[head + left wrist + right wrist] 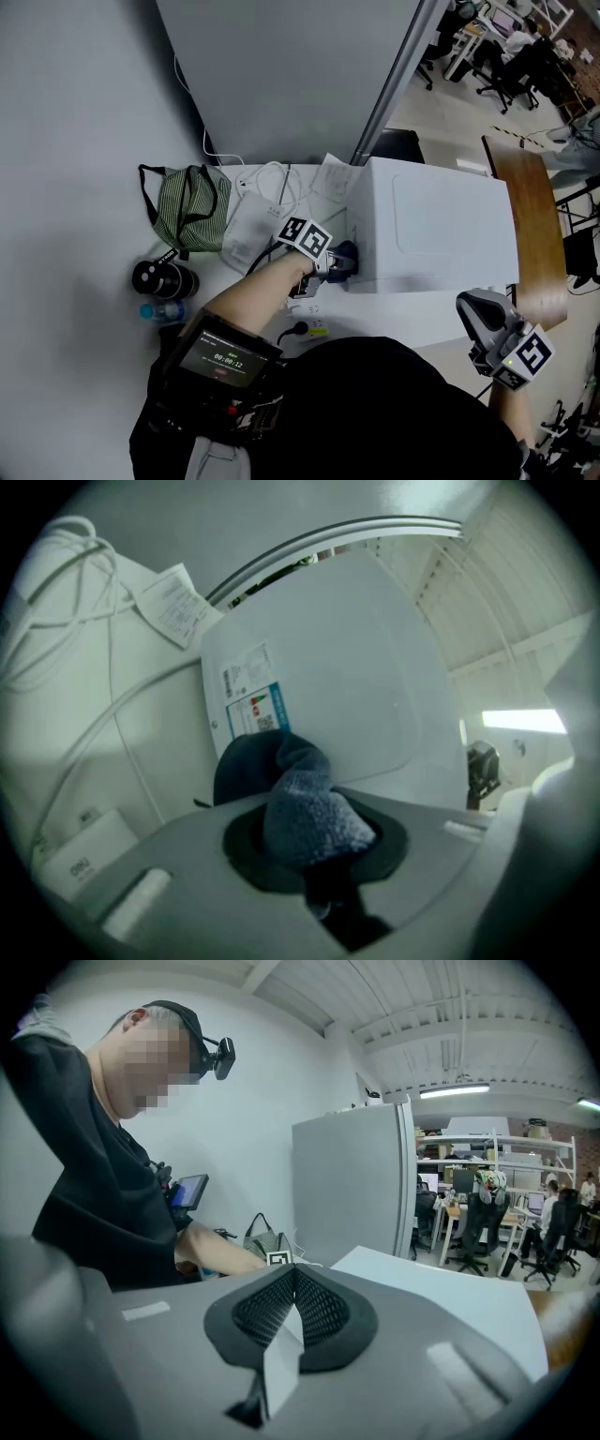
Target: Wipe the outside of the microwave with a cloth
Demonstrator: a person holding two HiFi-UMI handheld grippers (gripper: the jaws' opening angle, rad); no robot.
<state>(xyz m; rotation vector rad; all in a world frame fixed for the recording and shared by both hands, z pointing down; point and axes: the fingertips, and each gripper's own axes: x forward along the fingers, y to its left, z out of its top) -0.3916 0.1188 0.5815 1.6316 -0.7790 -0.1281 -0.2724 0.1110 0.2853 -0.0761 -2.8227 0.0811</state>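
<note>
Gripping a bunched dark blue cloth [305, 808], the left gripper [339, 264] has its jaws clamped on the wad and presses it to the left side wall of the white microwave [441, 225]. The microwave stands on the table beside loose white cables [272, 183]. The right gripper [292, 1312] hovers apart, off the microwave's near right corner, jaws together on nothing. The likely trouble is that the wad drags across the printed label [251, 700] and lifts an edge, or that the gripper snags the cables just beside it. The casing looks smooth and plain.
</note>
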